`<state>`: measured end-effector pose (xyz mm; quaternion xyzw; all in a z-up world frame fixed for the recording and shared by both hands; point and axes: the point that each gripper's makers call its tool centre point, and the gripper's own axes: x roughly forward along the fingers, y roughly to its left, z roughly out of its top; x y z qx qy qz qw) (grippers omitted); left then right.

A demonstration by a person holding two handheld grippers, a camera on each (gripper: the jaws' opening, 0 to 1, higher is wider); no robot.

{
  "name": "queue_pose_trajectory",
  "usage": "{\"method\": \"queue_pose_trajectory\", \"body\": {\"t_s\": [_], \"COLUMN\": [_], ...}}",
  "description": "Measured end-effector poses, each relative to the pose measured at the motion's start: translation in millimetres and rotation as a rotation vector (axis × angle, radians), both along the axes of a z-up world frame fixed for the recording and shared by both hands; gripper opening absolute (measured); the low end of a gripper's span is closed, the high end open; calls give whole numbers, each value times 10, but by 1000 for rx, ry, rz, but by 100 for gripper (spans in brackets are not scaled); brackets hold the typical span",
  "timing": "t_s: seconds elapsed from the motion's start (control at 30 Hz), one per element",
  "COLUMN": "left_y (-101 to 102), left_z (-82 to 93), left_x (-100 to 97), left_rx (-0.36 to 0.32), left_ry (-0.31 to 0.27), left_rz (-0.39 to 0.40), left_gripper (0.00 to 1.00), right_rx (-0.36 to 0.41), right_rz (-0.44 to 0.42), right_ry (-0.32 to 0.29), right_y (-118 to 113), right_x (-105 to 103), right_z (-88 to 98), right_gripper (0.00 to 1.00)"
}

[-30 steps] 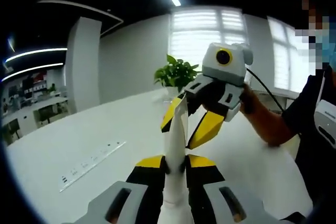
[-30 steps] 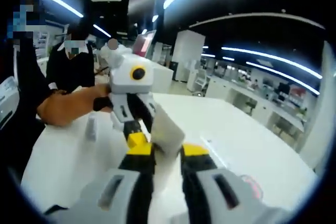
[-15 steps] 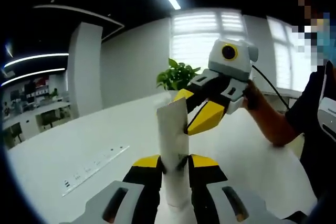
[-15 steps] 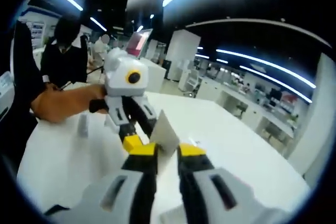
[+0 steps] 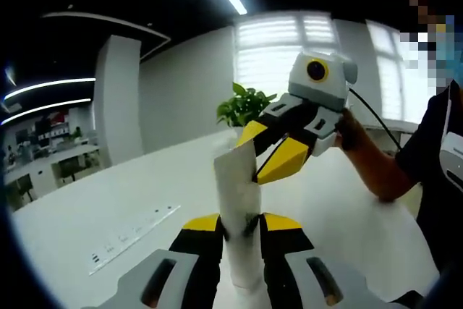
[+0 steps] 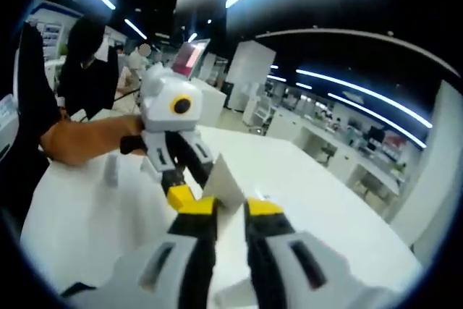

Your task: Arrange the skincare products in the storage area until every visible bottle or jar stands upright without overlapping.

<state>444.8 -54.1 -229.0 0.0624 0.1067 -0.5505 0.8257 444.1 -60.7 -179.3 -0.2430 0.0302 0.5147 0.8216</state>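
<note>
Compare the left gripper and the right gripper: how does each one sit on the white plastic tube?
The left gripper is shut on the round lower body of the white plastic tube. The right gripper sits at the tube's flat crimped top end. The left jaws press tight against the tube, while the right jaws look spread, straddling the end rather than pinching it. Both have yellow-and-black jaws and meet on the same tube.

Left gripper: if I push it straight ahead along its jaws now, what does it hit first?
Likely the right gripper. The left gripper is shut on a white tube, and the right gripper's yellow jaws sit right at the tube's flat top end, directly ahead. Beyond that, the plant. Depth is uncertain.
</note>
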Motion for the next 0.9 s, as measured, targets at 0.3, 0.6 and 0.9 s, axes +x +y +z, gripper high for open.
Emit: {"method": "queue_pose_trajectory", "body": {"t_s": [0.3,0.6,0.9], "left_y": [-2,-12,-30], "left_z": [31,47,54], "left_x": [10,5,28], "left_rx": [0,10,-10], "left_ry": [-13,-51,-49], "left_rz": [0,8,18], "left_gripper": [20,18,18], "right_rx": [1,-20,-20], "right_rz": [-7,4,-9], "right_ry": [-9,-46,-50], "right_y": [-34,-13,-31], "right_x": [12,7,27], "right_z": [28,21,26], "right_gripper": [14,11,11]}}
